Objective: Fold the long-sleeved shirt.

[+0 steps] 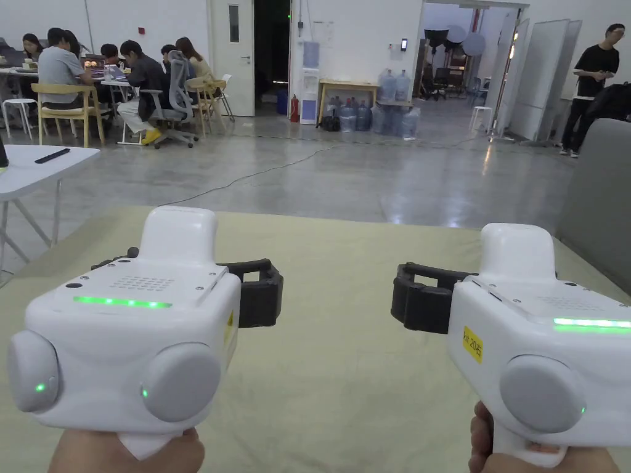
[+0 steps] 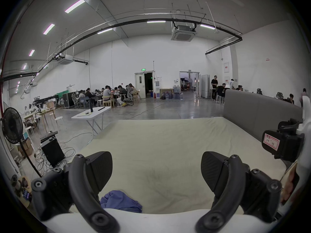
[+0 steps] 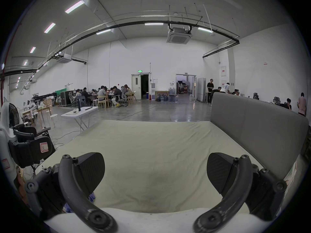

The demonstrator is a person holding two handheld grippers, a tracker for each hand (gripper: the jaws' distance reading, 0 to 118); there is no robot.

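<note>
Blue crumpled shirt (image 2: 121, 202) lies on the pale bed sheet (image 1: 345, 345), just below the left gripper (image 2: 156, 171). Both it and the right gripper (image 3: 155, 172) are held level, side by side, jaws spread, empty.

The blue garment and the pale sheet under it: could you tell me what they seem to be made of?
Blue garment: soft, matte woven cloth, probably cotton; it lies in a loose, crumpled heap. Pale sheet: thin matte fabric, stretched over what looks like padding, with fine wrinkles and faint grey smudges.
</note>
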